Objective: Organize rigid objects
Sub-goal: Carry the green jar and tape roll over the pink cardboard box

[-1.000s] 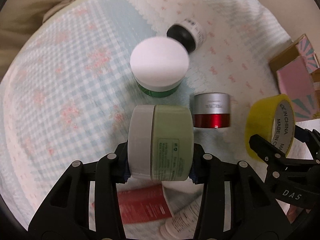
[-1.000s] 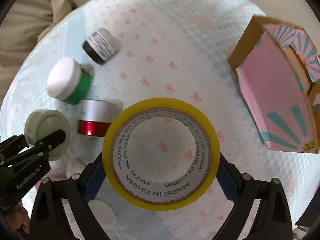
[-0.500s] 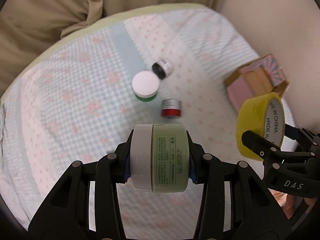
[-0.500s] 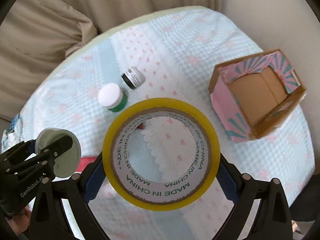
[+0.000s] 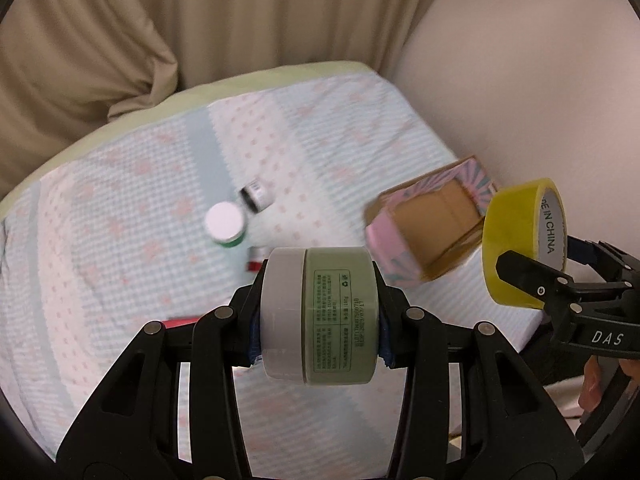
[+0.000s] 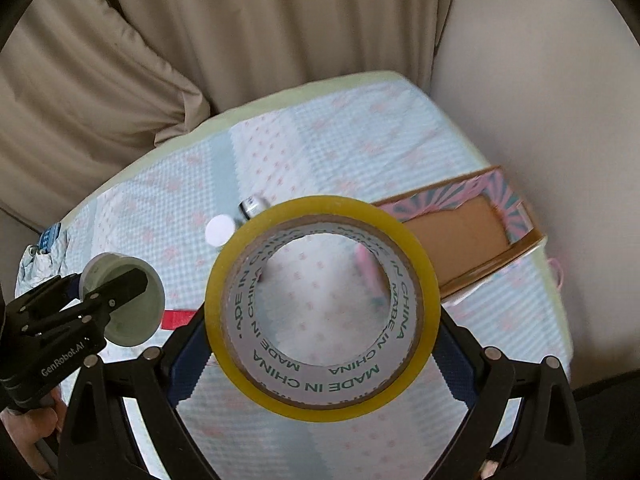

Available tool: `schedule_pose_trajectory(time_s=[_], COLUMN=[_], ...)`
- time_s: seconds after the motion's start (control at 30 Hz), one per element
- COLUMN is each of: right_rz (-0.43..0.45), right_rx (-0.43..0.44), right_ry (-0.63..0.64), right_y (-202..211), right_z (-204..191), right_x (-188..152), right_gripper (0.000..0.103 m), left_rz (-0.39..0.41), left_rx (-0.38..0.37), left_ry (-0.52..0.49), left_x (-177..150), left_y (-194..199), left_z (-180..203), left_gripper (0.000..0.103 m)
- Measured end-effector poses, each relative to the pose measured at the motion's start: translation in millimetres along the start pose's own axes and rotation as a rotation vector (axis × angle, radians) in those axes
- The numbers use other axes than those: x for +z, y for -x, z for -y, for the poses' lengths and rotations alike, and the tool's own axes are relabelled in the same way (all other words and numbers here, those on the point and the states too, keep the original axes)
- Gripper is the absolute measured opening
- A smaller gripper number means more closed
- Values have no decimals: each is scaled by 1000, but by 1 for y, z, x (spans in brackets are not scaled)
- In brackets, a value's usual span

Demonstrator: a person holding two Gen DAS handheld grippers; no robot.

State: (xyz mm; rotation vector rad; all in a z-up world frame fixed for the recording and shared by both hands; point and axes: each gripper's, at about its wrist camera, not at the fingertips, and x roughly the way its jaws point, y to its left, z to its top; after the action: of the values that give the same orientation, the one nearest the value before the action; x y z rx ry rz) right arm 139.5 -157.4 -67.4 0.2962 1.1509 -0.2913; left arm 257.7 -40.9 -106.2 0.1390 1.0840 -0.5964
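Note:
My left gripper (image 5: pixel 320 332) is shut on a pale green jar with a grey lid (image 5: pixel 320 316), held on its side high above the bed. The jar also shows in the right wrist view (image 6: pixel 124 300). My right gripper (image 6: pixel 322 344) is shut on a yellow tape roll (image 6: pixel 322 304), also held high; the roll shows at the right of the left wrist view (image 5: pixel 520 240). On the bed lie a white-lidded green jar (image 5: pixel 225 226), a small black-and-white jar (image 5: pixel 256 196) and a red-and-silver jar (image 5: pixel 255 262), partly hidden behind my jar.
An open pink-and-teal cardboard box (image 5: pixel 432 224) lies at the bed's right edge near the wall; it also shows in the right wrist view (image 6: pixel 460 236). A red flat packet (image 6: pixel 178 318) lies near the front. Beige curtains (image 5: pixel 120 32) hang behind the bed.
Both grippers have risen and pulled back from the bed with their objects still held. The jars on the bed look smaller and the box's open inside has come into view.

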Motion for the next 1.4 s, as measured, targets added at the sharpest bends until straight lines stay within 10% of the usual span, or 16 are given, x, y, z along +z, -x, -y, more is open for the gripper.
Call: schedule_pose_trajectory(time_s=[0.33,0.7,1.07,1.4], right_rz=[-27,-135,-250,-344], right_rx=[31,-19,43,79], right_ry=[73,185,434,487], right_y=[-6,-101,-219,-274], right_z=[118,240,257,259], right_x=[40,80,83,66], right_gripper=[96,96,96,96], left_rz=[-2,-117,-344,-441], left_rx=[5,-8,60,79], left_ry=[60,117,99,80], left_x=[29,54,55,50], left_y=[-60,-196,-341,-387], left_z=[114,198,201,203], left_gripper=[39,39,39,39])
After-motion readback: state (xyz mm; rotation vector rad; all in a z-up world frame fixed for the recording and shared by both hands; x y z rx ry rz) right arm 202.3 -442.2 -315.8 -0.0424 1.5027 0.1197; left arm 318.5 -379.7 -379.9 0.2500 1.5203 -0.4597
